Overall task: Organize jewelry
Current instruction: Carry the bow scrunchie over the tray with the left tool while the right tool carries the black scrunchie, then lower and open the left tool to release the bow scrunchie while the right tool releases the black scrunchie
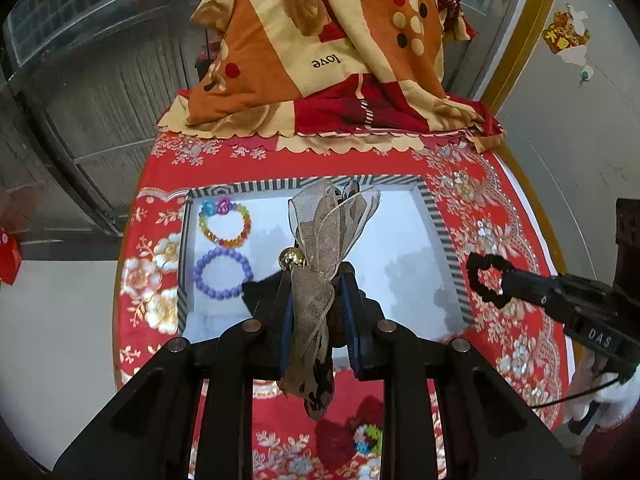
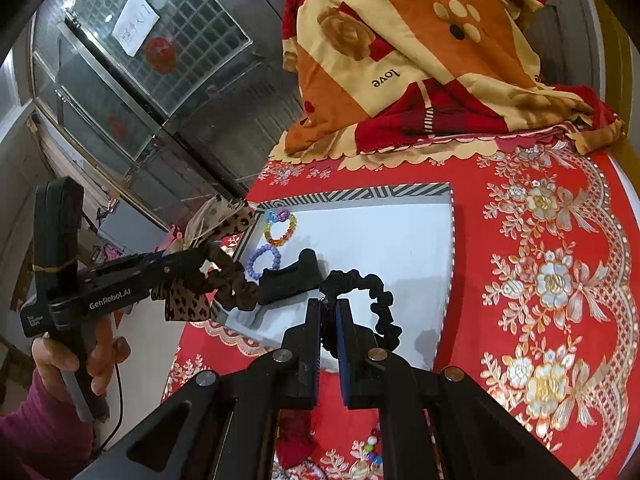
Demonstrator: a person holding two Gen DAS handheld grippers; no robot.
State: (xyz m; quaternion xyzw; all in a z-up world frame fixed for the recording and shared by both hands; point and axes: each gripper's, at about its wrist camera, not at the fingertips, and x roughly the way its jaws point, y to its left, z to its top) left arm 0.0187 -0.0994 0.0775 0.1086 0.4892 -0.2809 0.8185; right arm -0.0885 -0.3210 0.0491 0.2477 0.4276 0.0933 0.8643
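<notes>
Red floral cloth covers the table, and a striped-rim tray sits on it with a rainbow bead bracelet and a purple bead bracelet by its left edge. From the left wrist, the left gripper is clamped on a leopard-ribbon hair tie with a gold bell, held over the tray's middle. Its loose ribbon tails could snag the fingers on release.

From the right wrist, the right gripper has its fingers pinched together on a black scrunchie over the tray's near edge. Judging by that spot, the scrunchie might fall on the rim or land outside the tray.
</notes>
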